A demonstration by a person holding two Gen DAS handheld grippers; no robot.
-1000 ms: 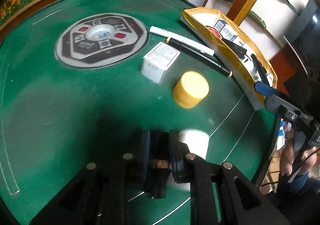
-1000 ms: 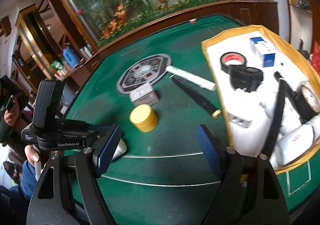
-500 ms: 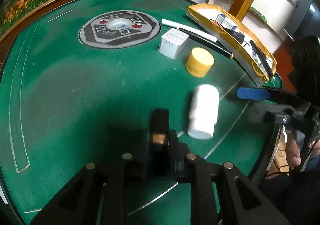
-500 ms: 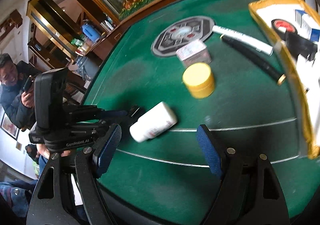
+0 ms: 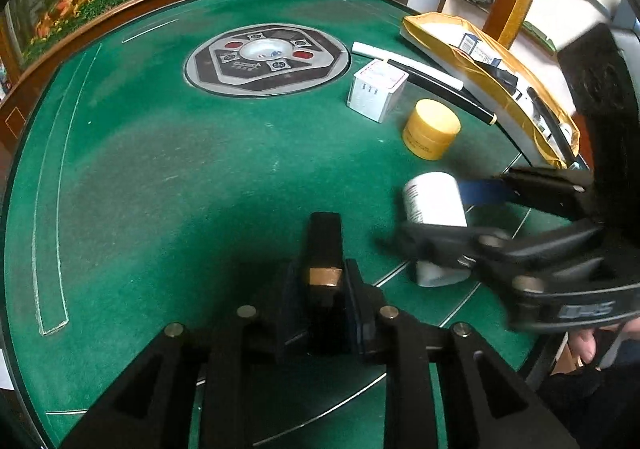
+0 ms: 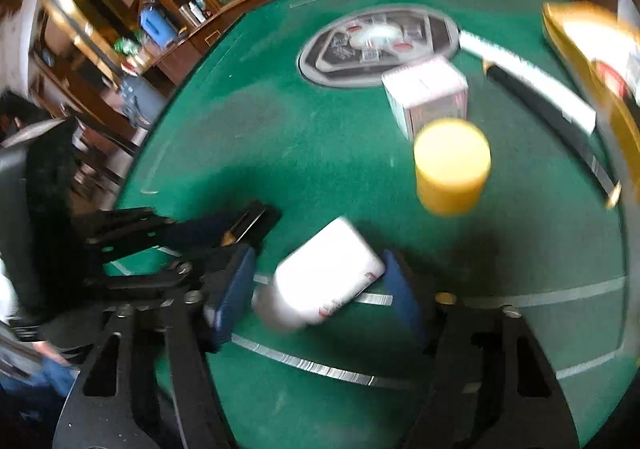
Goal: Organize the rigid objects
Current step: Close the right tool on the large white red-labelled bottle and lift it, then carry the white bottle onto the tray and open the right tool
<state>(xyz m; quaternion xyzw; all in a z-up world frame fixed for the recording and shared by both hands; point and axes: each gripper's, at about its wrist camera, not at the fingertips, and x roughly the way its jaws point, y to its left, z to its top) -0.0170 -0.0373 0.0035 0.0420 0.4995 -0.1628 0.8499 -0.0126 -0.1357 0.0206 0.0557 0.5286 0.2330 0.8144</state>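
A white bottle (image 6: 324, 277) lies on its side on the green table (image 5: 160, 169). My right gripper (image 6: 316, 255) straddles it and its jaws are closing. The right pad touches the bottle's end, while a thin gap shows at the left pad. In the left wrist view the same bottle (image 5: 434, 201) sits between the right gripper's (image 5: 428, 215) fingers. My left gripper (image 5: 324, 273) is shut on a small black block with a gold band (image 5: 324, 241), just left of the bottle. The left gripper (image 6: 224, 237) also appears in the blurred right wrist view.
A yellow jar (image 5: 432, 129) and a white box (image 5: 378, 89) stand beyond the bottle. A white tube (image 5: 368, 49) and a black stick (image 5: 440, 89) lie beside a yellow-rimmed tray (image 5: 440, 33) holding several items. A round grey panel (image 5: 266, 57) marks the table centre.
My right gripper swung in from the tray side, came down over the white bottle and narrowed its jaws. The left gripper drew back from the bottle, still holding the black block.
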